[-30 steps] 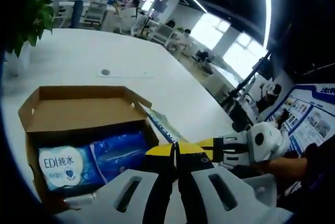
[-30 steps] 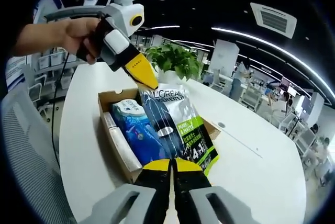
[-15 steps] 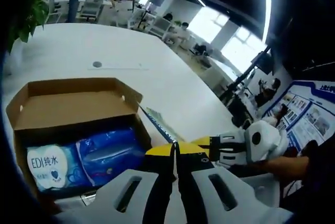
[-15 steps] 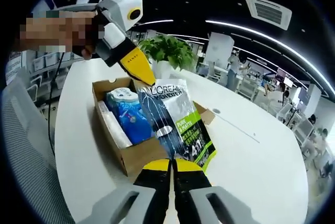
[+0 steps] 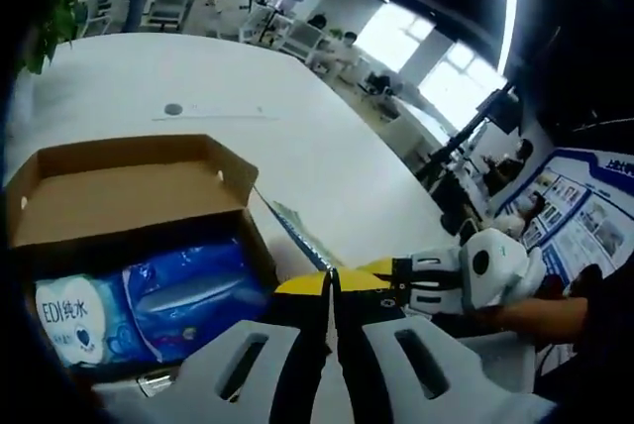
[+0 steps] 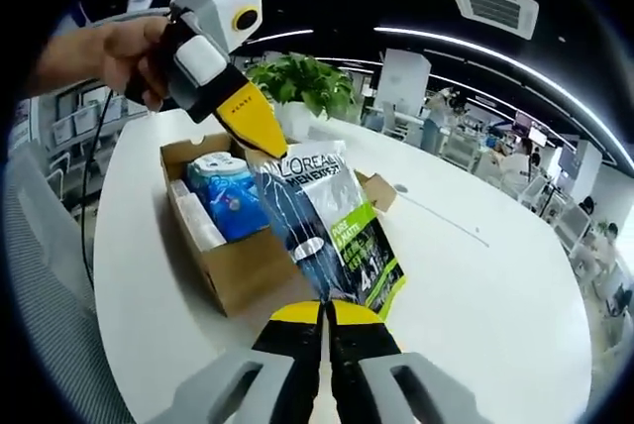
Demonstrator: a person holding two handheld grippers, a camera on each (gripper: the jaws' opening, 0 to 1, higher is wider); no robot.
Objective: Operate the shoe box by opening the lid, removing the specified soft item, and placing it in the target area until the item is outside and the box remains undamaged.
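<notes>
- The white table (image 6: 475, 275) carries your open shoe box (image 6: 233, 265), lid flap (image 5: 119, 191) folded back.
- A blue wipes pack (image 6: 223, 206) lies inside the box.
- Your L'Oréal pouch (image 6: 332, 231) hangs above the box's edge, stretched between both tools.
- Your right gripper (image 6: 325, 311) is clamped on its bottom edge.
- Your left gripper (image 6: 265, 147) pinches its top.

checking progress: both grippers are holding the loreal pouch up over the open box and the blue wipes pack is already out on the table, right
Not quite. The blue wipes pack is inside the open box, as the right gripper view shows. The rest holds: the left gripper and right gripper are shut on opposite ends of the pouch, above the box.
</notes>
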